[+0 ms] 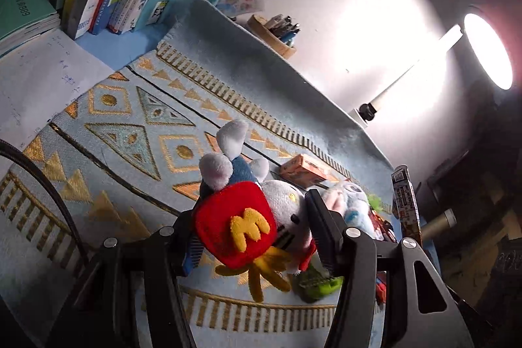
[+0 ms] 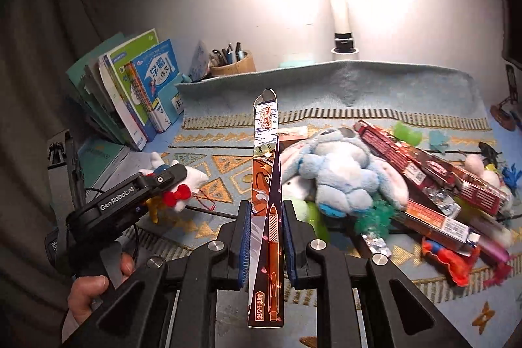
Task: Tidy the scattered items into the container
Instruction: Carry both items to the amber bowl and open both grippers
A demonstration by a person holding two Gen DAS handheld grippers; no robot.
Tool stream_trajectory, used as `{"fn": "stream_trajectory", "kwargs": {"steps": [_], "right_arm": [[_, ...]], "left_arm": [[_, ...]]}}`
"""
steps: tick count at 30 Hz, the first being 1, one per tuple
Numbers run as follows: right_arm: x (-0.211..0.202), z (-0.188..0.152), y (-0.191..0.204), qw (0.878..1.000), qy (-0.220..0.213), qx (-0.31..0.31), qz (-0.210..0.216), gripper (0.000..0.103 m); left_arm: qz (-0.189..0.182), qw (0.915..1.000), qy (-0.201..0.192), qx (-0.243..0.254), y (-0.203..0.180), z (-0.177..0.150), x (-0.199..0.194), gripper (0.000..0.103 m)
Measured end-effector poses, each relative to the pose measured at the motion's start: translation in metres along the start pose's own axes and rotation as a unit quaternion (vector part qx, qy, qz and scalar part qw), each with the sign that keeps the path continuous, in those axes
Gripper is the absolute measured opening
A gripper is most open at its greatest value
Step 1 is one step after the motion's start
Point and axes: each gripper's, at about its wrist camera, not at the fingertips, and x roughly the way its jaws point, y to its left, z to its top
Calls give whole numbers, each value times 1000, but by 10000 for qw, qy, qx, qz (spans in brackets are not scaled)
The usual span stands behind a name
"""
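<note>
My left gripper [image 1: 251, 237] is shut on a white cat plush [image 1: 280, 217] with a red M fries pouch [image 1: 236, 224], held above the patterned blue mat [image 1: 130, 126]. In the right wrist view this gripper [image 2: 163, 181] and the plush [image 2: 182, 181] show at the left. My right gripper [image 2: 267, 237] is shut on a long narrow pen box [image 2: 266, 185], held upright. A blue bunny plush [image 2: 342, 172], red pen boxes [image 2: 424, 165] and small toys lie heaped on the mat [image 2: 228, 158] at the right. No container is clearly seen.
Books [image 2: 130, 100] lean at the back left. A wooden pen cup [image 2: 233, 64] stands at the back. A lit desk lamp [image 1: 486, 51] shines by the wall. An orange box [image 1: 303, 172] and green toy [image 1: 316, 282] lie near the left gripper.
</note>
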Motion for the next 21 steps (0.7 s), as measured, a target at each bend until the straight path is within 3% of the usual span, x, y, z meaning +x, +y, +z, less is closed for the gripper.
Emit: {"fn": "stream_trajectory", "kwargs": {"steps": [4, 9, 15, 21], "right_arm": [[-55, -11, -46, 9975, -369, 513, -306, 17], [-119, -23, -103, 9879, -801, 1050, -815, 17], [-193, -44, -183, 9628, -1275, 1782, -1584, 17], [-247, -75, -262, 9272, -1633, 2575, -2175, 17]], "left_arm": [[-348, 9980, 149, 502, -55, -16, -15, 53], [-918, 9892, 420, 1060, -130, -45, -14, 53], [-1146, 9692, 950, 1964, -225, -94, 13, 54], [-1388, 9413, 1362, 2758, -309, -144, 40, 54]]}}
